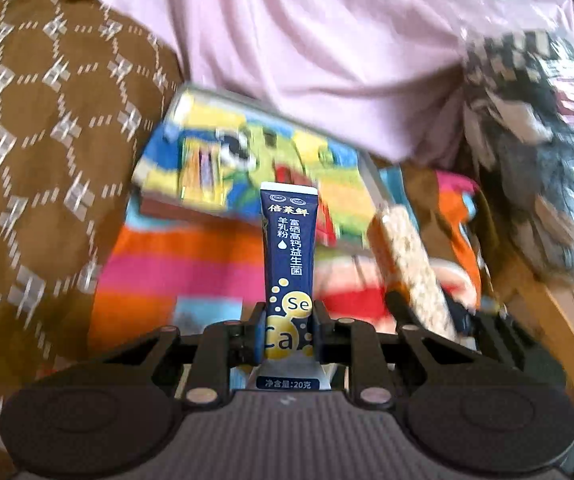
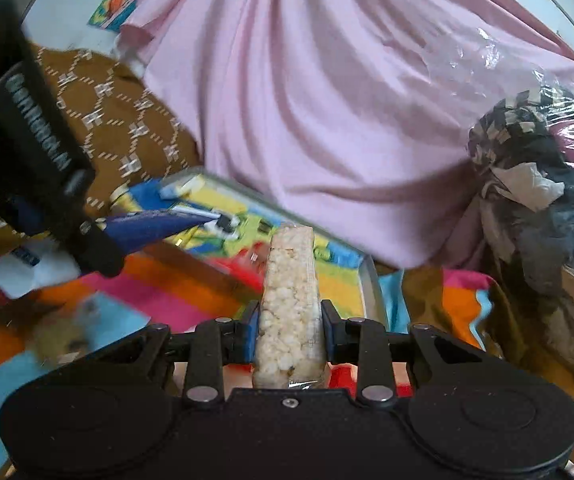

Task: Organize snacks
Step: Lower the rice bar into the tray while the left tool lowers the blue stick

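Both snacks are up off the surface and on their way: the left gripper (image 1: 287, 332) is clamped on the lower end of a dark blue milk-powder sachet (image 1: 287, 248), which stands straight up toward twelve o'clock, while the right gripper (image 2: 289, 332) is clamped on a clear-wrapped puffed rice bar (image 2: 290, 300) held the same way.

The step in hand looks like the carry, with the set-down to follow. Ahead of both grippers, at about twelve o'clock, lies a shallow metal tray (image 2: 369, 280) lined with a bright cartoon print, resting on a striped, many-coloured cloth (image 1: 191, 264). It seems the likely place for the pair, so the next move would call for lowering each snack over the tray floor before the fingers part, keeping the two tools from knocking, since they ride close together.

The left wrist view shows the sachet's printed face and catches the rice bar at four o'clock, tilted, with the right tool beneath it. The right wrist view gives what that one cannot: the left tool from the side at nine o'clock, the sachet's white bottom end poking out behind its fingers, and the tray's far rim tucked just under a pink sheet (image 2: 327, 100). A brown patterned cushion (image 1: 27, 140) sits at ten o'clock.
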A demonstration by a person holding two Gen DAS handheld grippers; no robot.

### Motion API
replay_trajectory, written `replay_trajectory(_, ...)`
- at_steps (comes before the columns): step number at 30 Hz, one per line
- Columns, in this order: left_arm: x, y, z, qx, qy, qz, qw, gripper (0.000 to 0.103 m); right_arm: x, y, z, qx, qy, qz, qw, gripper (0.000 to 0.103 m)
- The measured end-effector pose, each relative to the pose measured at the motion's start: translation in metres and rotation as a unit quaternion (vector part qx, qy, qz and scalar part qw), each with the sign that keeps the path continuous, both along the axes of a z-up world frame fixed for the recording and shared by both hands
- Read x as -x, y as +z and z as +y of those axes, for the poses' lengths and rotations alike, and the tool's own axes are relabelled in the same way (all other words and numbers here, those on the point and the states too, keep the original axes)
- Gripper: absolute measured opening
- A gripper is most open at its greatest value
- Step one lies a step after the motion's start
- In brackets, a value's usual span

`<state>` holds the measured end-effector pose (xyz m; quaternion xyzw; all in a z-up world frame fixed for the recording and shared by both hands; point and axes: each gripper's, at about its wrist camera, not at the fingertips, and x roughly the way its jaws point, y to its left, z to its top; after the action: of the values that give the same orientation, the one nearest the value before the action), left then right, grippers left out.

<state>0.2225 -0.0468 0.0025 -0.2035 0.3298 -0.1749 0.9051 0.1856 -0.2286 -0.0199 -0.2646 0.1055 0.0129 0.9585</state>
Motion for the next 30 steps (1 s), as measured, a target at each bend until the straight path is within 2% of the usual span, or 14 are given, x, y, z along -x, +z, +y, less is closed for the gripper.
replay_trajectory(8, -0.106, 0.016, -0.023, -0.016, 0.043, -0.047, 0.9979, 0.024, -0.089, 0.008, -0.015, -0.047, 0.007, -0.049, 0.998, 0.032)
replay_trajectory(14, -0.171, -0.005, -0.032, -0.044, 0.071, -0.029, 0.9961, 0.024, -0.153, 0.005, -0.041, -0.126, -0.019, -0.058, 0.99, 0.032)
replay_trajectory(19, -0.198, -0.028, -0.039, -0.069, 0.075, -0.004, 0.9948, 0.024, -0.178, -0.015, -0.058, -0.172, -0.039, -0.024, 0.984, 0.032)
replay_trajectory(27, -0.206, -0.041, -0.046, -0.083, 0.077, 0.014, 0.9935, 0.027, -0.183, -0.026, -0.055, -0.179, -0.04, -0.004, 0.983, 0.033)
replay_trajectory(30, -0.206, -0.04, -0.049, -0.099, 0.08, 0.016, 0.9917, 0.03, -0.182, -0.026, -0.056, -0.183, -0.044, 0.002, 0.982, 0.037)
